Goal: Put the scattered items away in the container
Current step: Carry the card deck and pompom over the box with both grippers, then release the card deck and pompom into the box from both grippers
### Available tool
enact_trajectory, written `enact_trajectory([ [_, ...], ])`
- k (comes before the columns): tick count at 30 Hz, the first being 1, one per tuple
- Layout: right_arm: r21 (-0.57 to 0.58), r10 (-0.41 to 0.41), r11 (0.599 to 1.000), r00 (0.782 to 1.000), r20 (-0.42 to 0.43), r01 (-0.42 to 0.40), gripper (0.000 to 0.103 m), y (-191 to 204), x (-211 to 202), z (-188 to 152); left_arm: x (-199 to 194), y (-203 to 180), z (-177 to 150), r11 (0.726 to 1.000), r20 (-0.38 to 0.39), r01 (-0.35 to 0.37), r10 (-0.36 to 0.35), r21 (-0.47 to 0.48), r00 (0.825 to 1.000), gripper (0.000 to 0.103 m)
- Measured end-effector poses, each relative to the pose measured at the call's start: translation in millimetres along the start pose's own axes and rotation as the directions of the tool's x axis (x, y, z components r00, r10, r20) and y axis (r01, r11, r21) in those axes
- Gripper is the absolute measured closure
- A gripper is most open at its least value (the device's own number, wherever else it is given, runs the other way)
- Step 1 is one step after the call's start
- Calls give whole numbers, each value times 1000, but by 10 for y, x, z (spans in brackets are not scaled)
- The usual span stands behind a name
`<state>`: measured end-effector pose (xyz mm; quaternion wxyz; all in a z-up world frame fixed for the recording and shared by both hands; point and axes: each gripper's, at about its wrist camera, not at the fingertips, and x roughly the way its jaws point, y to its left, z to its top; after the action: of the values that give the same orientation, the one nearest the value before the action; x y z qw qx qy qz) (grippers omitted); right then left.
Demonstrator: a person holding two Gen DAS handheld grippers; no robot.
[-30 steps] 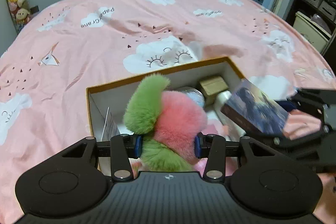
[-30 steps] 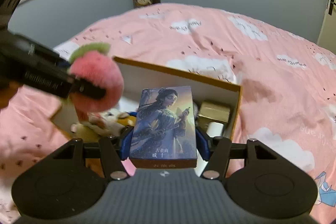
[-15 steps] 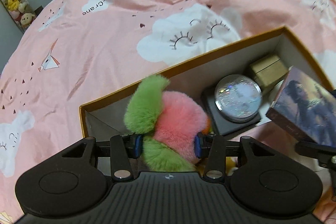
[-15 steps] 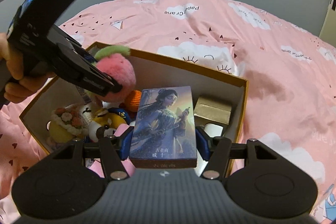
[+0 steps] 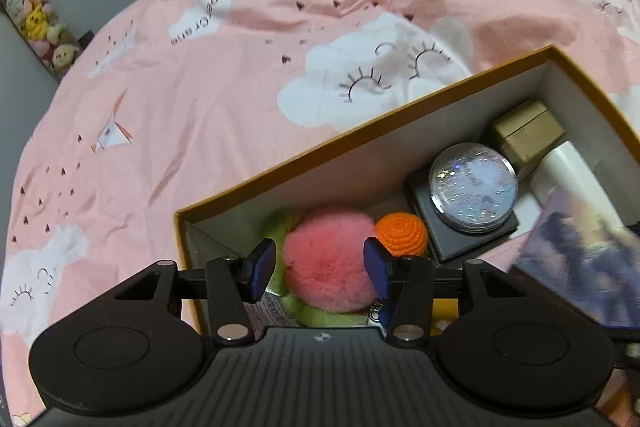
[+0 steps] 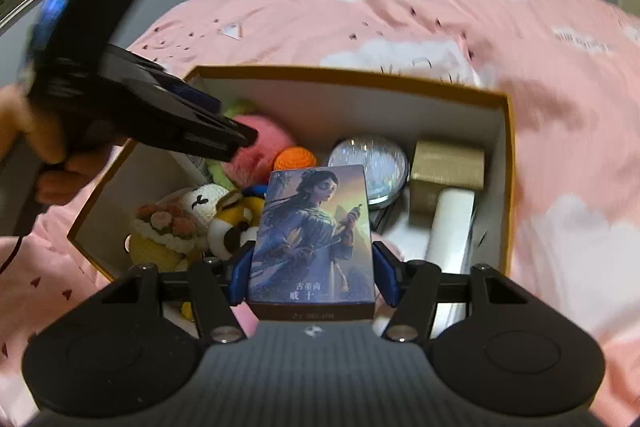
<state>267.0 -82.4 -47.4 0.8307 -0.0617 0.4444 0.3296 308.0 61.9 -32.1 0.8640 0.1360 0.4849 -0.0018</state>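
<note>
Pink cloud-print bedding (image 5: 240, 75) carries the orange-rimmed box (image 5: 360, 135). Left claw (image 5: 320, 267) is opening, blue pads clear of the pink-green pompom (image 5: 324, 259) lying inside the box. Right claw (image 6: 312, 275) pinches the illustrated card box (image 6: 316, 227) above it.
</note>
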Motion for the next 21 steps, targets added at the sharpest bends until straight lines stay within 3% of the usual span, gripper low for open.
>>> enact_trajectory([
  [10, 169, -32, 985, 998, -57, 42, 40, 126, 119, -89, -514, -34, -194, 997, 64, 35, -31, -72, 997, 45],
  [21, 178, -48, 982, 993, -112, 68, 38, 186, 209, -169, -786, -129, -489, 994, 85, 31, -21, -107, 996, 43],
])
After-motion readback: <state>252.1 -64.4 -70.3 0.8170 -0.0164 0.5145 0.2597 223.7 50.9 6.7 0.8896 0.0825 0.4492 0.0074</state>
